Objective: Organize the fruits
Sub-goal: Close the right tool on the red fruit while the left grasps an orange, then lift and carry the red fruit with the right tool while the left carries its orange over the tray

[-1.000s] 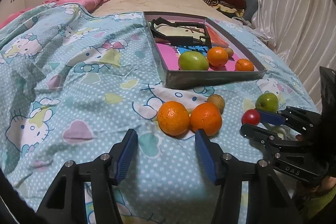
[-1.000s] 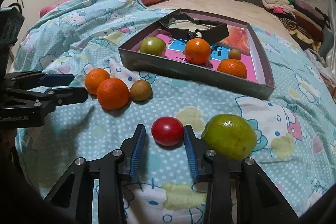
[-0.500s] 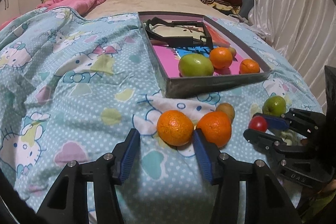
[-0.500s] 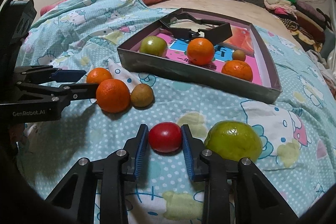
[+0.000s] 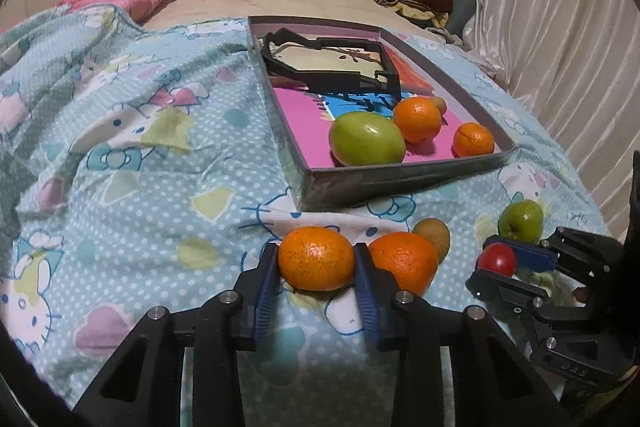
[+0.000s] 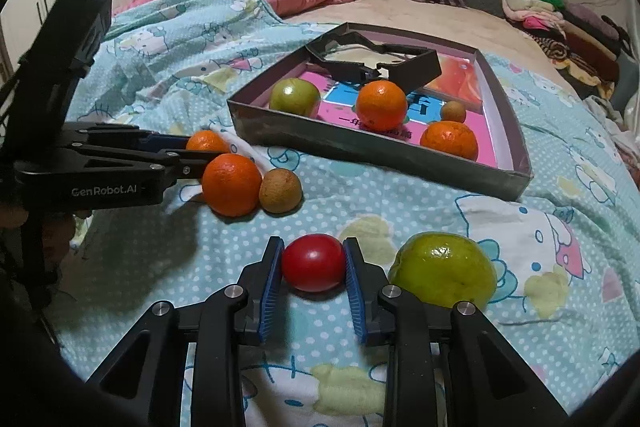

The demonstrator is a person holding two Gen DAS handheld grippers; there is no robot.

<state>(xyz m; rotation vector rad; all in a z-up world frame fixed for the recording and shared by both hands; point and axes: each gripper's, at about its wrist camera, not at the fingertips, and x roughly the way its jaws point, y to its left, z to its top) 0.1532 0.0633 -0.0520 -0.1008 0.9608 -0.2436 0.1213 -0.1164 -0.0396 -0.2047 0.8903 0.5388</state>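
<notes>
Fruit lies scattered on the patterned blanket. Nearest, the left gripper is closing with an orange between its blue pads, while the right gripper pinches a red tomato beside a green fruit. Farther off, the shallow box holds more oranges and green fruit

My two grippers, left and right, are black frames with blue ribbed pads, silver screws (white "GenRobot.AI" lettering).
</notes>
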